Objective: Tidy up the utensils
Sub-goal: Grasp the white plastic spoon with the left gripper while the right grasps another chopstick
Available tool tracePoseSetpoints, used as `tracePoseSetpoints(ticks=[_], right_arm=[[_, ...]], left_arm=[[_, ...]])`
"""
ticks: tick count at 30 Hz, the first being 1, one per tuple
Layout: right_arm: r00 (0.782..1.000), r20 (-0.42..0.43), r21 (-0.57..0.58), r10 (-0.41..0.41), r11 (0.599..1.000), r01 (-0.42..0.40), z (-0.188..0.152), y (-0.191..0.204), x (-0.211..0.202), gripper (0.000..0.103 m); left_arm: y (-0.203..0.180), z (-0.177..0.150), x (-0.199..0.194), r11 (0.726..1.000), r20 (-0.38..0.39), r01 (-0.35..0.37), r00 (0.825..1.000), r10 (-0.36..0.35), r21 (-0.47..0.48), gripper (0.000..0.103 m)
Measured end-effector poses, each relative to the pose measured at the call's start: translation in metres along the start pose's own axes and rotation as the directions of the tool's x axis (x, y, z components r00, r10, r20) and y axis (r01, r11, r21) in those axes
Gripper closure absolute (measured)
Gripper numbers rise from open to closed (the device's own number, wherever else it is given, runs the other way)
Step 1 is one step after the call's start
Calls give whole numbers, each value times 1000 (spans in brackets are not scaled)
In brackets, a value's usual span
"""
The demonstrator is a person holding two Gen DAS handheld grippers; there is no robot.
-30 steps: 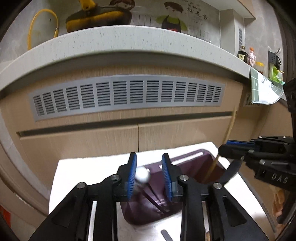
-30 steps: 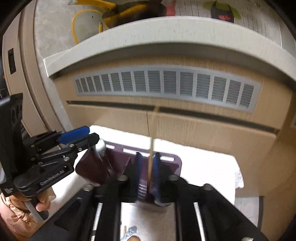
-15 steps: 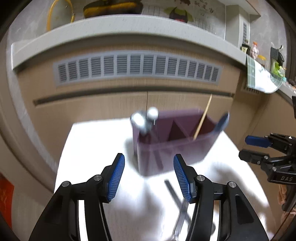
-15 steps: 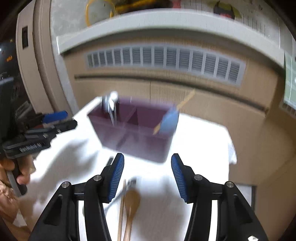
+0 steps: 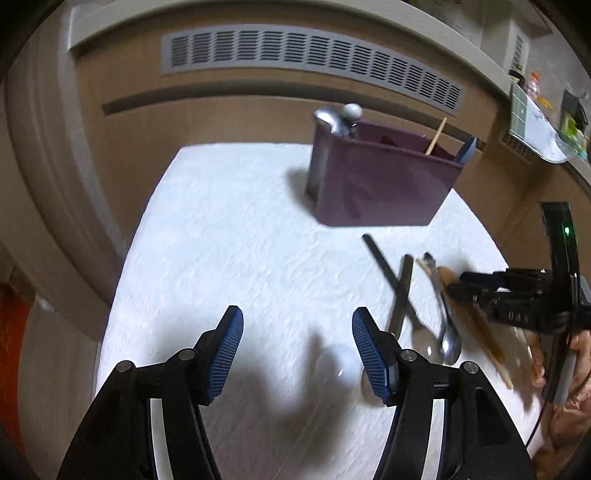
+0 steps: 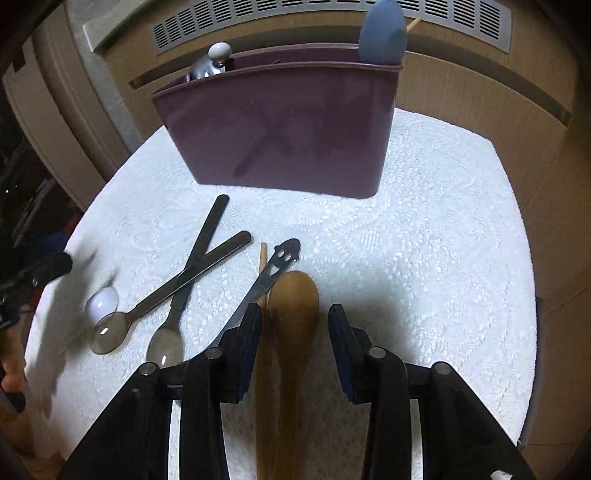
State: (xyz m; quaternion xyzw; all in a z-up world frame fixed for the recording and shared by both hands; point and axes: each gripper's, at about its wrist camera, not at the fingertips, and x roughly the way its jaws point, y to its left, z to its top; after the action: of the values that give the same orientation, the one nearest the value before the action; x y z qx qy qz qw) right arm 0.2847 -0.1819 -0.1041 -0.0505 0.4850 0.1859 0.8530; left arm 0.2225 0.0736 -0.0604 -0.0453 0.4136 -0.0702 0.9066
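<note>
A purple utensil holder [image 5: 373, 177] [image 6: 291, 125] stands on the white cloth, holding metal spoons [image 5: 338, 116], a chopstick [image 5: 436, 134] and a blue spatula [image 6: 382, 31]. Loose utensils lie in front of it: two dark-handled spoons [image 6: 184, 284], a metal spoon with a cut-out handle [image 6: 273, 269], a white spoon [image 6: 103, 299], a chopstick and a wooden spoon [image 6: 293, 306]. My right gripper [image 6: 293, 325] is open, low over the wooden spoon, jaws on either side of its bowl. My left gripper [image 5: 297, 343] is open and empty above the cloth, left of the loose utensils [image 5: 413, 302].
The table with the white lace cloth [image 6: 443, 240] stands against a wooden counter front with a grey vent grille [image 5: 310, 59]. The cloth's edges drop off at left and right. The right gripper and hand show at the right of the left wrist view [image 5: 517, 295].
Both grippers let go of their utensils in the holder, opened, and pulled back and down. The right one now sits over the wooden spoon; the left hovers over the cloth.
</note>
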Motion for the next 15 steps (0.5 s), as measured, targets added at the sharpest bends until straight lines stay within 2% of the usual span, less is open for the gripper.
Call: tracePoseSetpoints(ticks=[2,4,6,10,13,15], right_arm=[[1000,16,1,-19,1000,19,-1,1,-4,76],[999,36,-18,-4,1000,5,-3,5,-14,78],[999,37,-48,35,998,-33,-9,13,-24,90],[997,-17,-73,80,994,-81,-19,25,-19,92],[1000,-22,-72,13,997,-15,-17,27,-6,93],[999,-33,-55,14,998,-16,-12,24,1,95]], left_arm=[[4,-6,0,1000,-14,-7,1000,7,-7,41],[6,-9,2,1000,-26,-6,1000,6,-8,41],[8,-10,4,1000,-33,-4,999,3,-15,40],[6,-11,8,999,-35,18,999,-19,-26,39],[2,-10,7,999,-31,31,999,-31,-15,39],[3,-12,5,1000,-27,25,999,-25,-8,39]])
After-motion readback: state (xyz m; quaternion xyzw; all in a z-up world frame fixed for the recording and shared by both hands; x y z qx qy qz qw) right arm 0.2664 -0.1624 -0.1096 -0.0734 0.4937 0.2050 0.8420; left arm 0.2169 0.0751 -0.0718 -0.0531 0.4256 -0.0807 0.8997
